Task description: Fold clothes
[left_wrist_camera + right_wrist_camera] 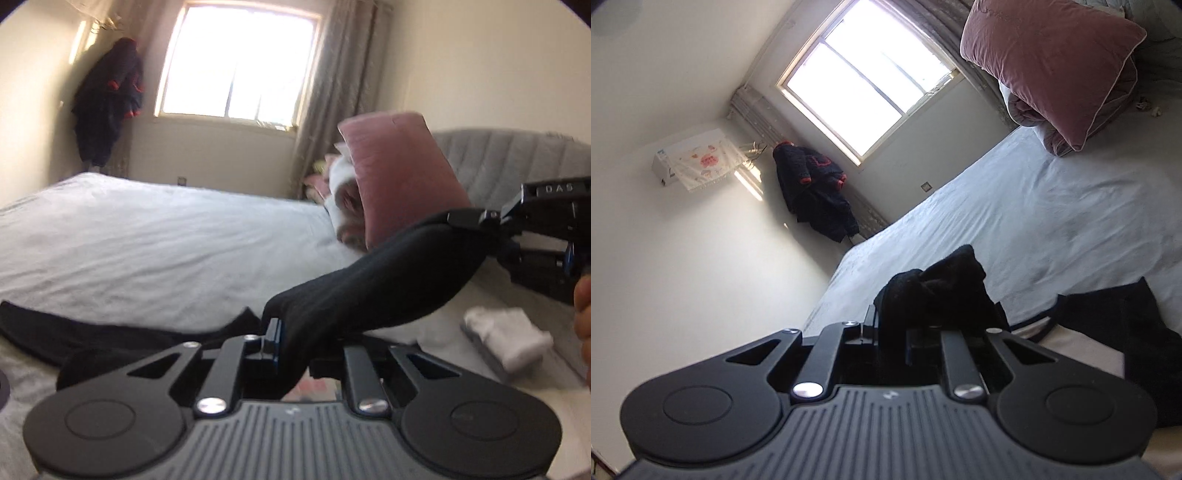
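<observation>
Black garment (369, 284) hangs slung above the bed (166, 240), one end pinched by the left gripper (291, 343), the other by the right gripper (491, 225); soft, light, limp, best gripped at corners.

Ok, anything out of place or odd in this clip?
Nothing stands out. The black garment hangs stretched between the left gripper and right gripper above the bed; folded white cloth lies nearby.
</observation>
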Demonstrator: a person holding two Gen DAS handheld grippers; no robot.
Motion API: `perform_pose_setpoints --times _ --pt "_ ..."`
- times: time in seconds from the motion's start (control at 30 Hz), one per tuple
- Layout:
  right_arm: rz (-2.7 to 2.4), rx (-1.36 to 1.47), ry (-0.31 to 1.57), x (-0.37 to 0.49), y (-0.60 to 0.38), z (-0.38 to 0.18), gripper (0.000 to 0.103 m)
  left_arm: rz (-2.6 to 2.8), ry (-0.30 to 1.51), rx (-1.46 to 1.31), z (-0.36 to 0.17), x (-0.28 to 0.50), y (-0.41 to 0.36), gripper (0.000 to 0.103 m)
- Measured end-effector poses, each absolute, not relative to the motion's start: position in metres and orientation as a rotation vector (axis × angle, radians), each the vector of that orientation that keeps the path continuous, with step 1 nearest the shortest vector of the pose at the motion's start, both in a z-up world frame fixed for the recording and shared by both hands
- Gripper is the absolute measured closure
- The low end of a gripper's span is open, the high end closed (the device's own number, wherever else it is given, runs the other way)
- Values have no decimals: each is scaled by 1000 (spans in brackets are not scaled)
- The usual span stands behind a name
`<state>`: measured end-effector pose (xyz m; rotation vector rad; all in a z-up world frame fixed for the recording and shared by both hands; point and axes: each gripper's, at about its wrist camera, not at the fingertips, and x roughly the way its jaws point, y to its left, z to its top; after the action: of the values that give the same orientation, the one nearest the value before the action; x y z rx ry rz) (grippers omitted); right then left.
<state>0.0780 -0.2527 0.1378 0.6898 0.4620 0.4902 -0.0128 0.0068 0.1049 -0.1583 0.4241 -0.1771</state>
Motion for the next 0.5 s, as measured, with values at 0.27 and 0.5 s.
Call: perform_pose_setpoints --times 0.27,0.5 --pt "366 679 583 -3 -321 34 87 -376 707 -115 -14 -62 -54 88" --pt "249 736 631 -52 -369 -10 87 -562 638 -14 -13 -87 -57 66"
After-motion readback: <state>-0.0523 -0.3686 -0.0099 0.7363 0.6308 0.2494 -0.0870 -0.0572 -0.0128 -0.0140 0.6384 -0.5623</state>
